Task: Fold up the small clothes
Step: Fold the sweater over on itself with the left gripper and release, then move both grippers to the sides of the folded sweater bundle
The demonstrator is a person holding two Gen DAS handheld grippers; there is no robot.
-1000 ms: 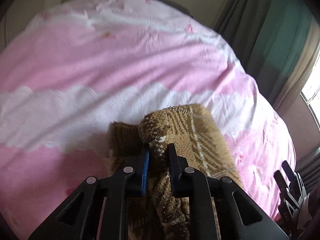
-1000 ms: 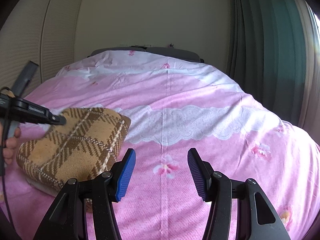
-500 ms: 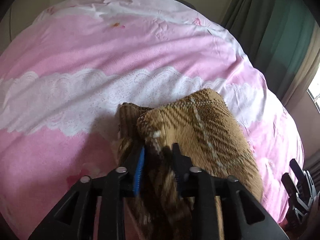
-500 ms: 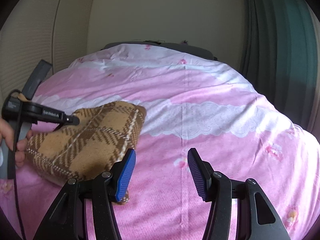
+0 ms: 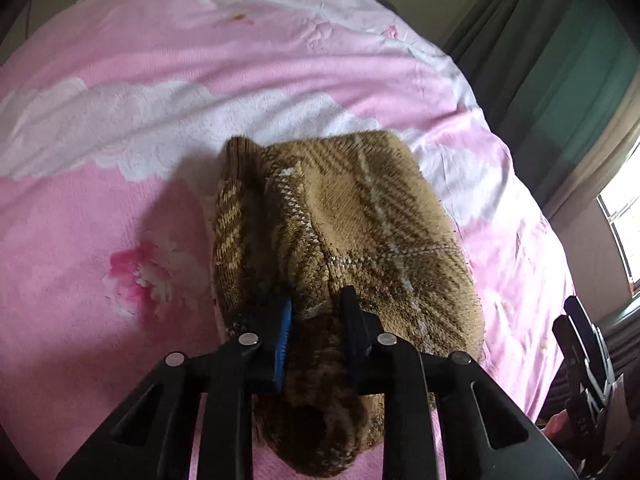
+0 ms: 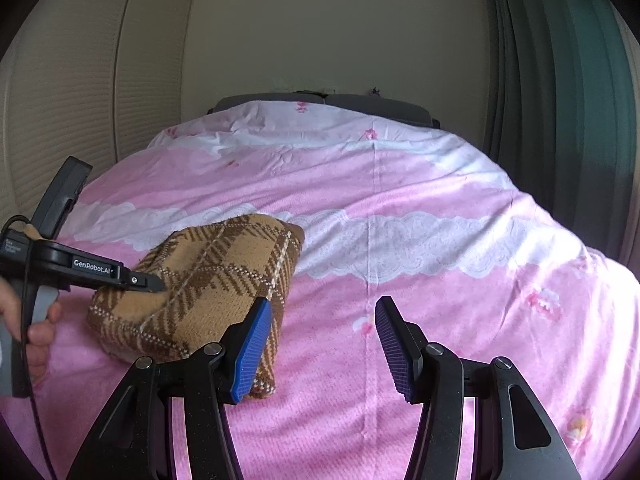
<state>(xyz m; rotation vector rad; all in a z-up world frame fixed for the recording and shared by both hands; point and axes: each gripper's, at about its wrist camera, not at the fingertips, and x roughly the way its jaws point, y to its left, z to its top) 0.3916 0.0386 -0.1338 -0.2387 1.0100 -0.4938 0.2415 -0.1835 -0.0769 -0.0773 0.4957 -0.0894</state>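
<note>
- Your left gripper [image 5: 316, 312] is clamped on a bunched fold of the brown plaid knit garment [image 5: 360, 232]; the cloth fills the narrow gap between the two fingers.
- From the right wrist view, that left gripper [image 6: 158, 283] reaches in from the left edge, its tip pressed into the garment [image 6: 208, 280], with your left hand [image 6: 28, 320] wrapped round the handle.
- Your right gripper [image 6: 322, 344] holds nothing: its blue-padded fingers [image 6: 252, 354] are spread wide over the bedspread, the left finger just in front of the garment's near corner; you cannot tell from here whether it touches.
- The garment sits folded into a thick bundle on the pink bedspread [image 6: 440, 320], on the left half of the bed, lying across the edge of a white lace-patterned band [image 6: 420, 240].
- A pink flower print [image 5: 140, 276] shows on the spread just left of the bundle.
- Dark green curtains [image 6: 560, 100] hang at the right; a louvred closet door [image 6: 60, 100] stands at the left.
</note>
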